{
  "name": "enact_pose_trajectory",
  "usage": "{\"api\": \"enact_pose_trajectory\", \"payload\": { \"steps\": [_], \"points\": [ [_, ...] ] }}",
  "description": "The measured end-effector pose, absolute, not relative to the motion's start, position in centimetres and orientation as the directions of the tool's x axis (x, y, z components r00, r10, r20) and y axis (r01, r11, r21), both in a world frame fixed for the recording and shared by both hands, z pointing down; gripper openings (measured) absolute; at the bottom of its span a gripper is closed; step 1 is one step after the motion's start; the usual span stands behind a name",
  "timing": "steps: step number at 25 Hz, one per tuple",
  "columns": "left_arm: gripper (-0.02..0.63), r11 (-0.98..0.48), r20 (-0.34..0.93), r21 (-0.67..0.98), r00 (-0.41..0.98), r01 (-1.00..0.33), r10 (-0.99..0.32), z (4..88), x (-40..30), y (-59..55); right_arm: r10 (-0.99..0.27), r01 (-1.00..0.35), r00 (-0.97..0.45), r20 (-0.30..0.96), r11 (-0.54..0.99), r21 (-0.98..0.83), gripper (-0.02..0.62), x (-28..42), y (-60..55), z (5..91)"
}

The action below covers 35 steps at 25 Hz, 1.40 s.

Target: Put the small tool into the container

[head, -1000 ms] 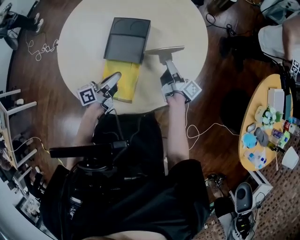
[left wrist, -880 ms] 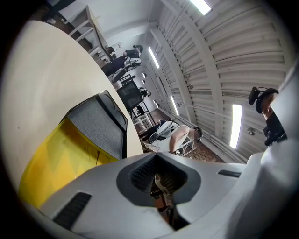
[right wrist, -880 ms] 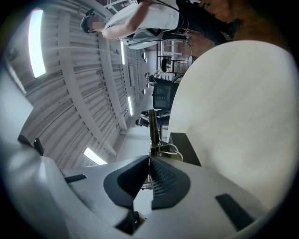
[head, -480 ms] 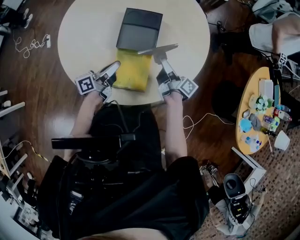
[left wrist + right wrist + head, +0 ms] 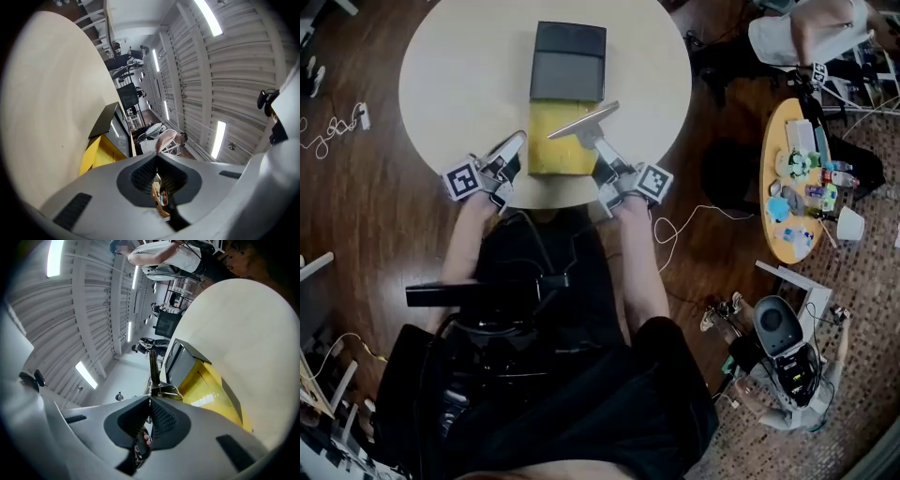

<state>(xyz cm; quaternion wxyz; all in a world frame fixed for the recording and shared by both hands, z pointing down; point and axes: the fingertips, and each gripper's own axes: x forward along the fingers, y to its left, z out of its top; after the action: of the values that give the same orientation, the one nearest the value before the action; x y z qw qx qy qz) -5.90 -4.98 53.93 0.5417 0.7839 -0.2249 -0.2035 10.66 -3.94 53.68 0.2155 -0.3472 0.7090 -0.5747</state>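
The placing step is in progress: the right gripper [image 5: 600,150] is pinching the small tool [image 5: 581,122] by its stem, and the long blade is hanging over the yellow container [image 5: 546,159]. The next move is probably calling for lowering the tool inside, then parting those jaws. The left gripper [image 5: 516,142], its jaws pressed together on nothing, is sitting at the container's 9 o'clock. Nothing is showing inside the container, and its dark lid [image 5: 568,62] is lying at 12 o'clock.

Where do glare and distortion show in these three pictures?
Head view: bright table, dark floor and corners. Left gripper view: the lens bends the wall; the ceiling lights glare. Right gripper view: a white reflection on the yellow box.
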Motion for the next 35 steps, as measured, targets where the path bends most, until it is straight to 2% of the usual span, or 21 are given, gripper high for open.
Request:
{"api": "enact_pose_trajectory", "payload": {
  "steps": [6, 12, 15, 26, 35],
  "points": [
    [-0.005, -0.305, -0.106, 0.949, 0.825, -0.083, -0.555, 54.8, -5.3, -4.0, -0.688, -0.346, -0.693, 0.216, 0.054, -0.937, -0.008, 10.4, -1.9, 55.4],
    [-0.005, -0.287, -0.102, 0.955, 0.822, -0.077, -0.560, 55.5, -4.3, -3.4, -0.561, -0.441, -0.747, 0.356, 0.018, -0.897, -0.008, 10.7, -1.4, 57.7],
    [-0.005, -0.294, -0.098, 0.951, 0.812, -0.093, -0.576, 55.3, -4.8, -3.8, -0.497, -0.417, -0.794, 0.350, 0.026, -0.909, -0.008, 9.6, -1.9, 58.2],
    [-0.005, -0.247, -0.023, 0.952, 0.762, -0.181, -0.647, 56.3, -5.9, -5.2, -0.143, -0.469, -0.880, 0.453, 0.118, -0.875, -0.008, 8.6, -3.1, 63.2],
    [-0.005, -0.227, 0.007, 0.947, 0.722, -0.226, -0.692, 56.4, -6.9, -5.4, 0.024, -0.440, -0.895, 0.446, 0.122, -0.890, -0.008, 7.8, -4.0, 65.1]
  ]
}}
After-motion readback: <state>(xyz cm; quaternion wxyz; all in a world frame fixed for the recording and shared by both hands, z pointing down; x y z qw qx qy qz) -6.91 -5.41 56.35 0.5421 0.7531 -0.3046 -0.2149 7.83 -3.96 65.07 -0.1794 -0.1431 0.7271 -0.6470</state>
